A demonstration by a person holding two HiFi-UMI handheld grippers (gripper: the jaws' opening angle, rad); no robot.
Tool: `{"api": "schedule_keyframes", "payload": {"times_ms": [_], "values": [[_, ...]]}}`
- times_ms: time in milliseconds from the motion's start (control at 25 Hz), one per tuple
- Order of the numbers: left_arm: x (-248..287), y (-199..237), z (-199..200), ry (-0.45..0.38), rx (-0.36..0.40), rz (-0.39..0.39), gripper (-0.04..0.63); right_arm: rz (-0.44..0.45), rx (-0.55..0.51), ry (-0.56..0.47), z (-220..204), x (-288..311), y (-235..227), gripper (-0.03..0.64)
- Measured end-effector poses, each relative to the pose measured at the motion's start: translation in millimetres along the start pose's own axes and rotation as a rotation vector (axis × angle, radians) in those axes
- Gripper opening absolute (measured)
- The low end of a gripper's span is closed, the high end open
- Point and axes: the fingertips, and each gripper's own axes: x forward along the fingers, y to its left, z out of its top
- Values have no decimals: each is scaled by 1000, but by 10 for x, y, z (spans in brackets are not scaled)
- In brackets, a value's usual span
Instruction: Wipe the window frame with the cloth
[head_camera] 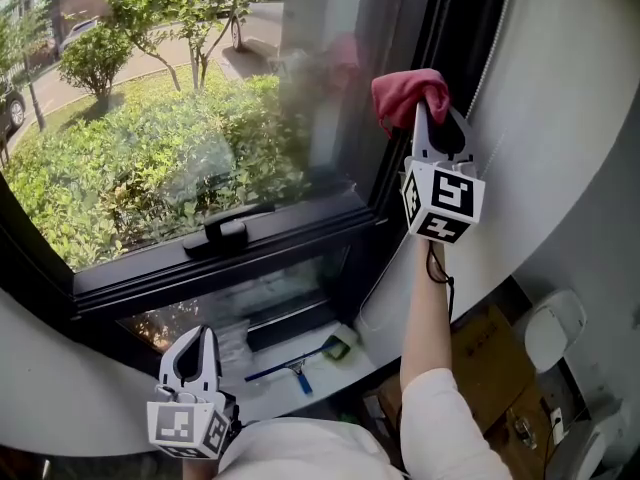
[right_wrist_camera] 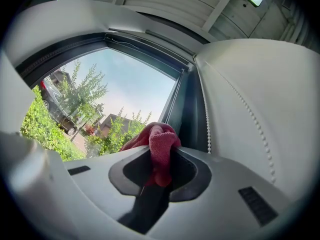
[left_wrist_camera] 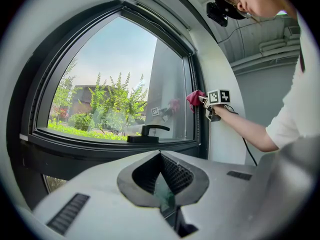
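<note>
The cloth is clenched between the jaws of the right gripper, which is held up at the right upright of the window frame. The red bundle stands at the inner edge of that upright, next to the glass. Whether it is already pressed on the frame cannot be told. The left gripper is kept low and near, well apart from the window, with its jaws together and nothing between them.

Some risks can be judged from here. In the right gripper view only a narrow fold of the cloth is seen pinched in the right gripper, so the cloth could be pulled out if it is dragged hard along the frame. A bead cord hangs just to the right of the upright, and it could be caught by the cloth or by a jaw. If the stroke is led too far left, the glass would be wiped and not the frame.

The grip on the fold is shown only in the right gripper view. Only the left gripper view gives the whole arched window, with the handle on the lower rail. There too the tips of the left gripper are seen closed. The sill below, where a blue-handled tool lies, is shown only in the head view.
</note>
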Motion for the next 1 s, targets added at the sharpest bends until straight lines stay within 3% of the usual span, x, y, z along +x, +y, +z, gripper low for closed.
{"api": "schedule_keyframes", "payload": {"times_ms": [1000], "values": [[-3,-29,-27,10,3,-4,8,9,-8,47,-321,-169,110,87]]}}
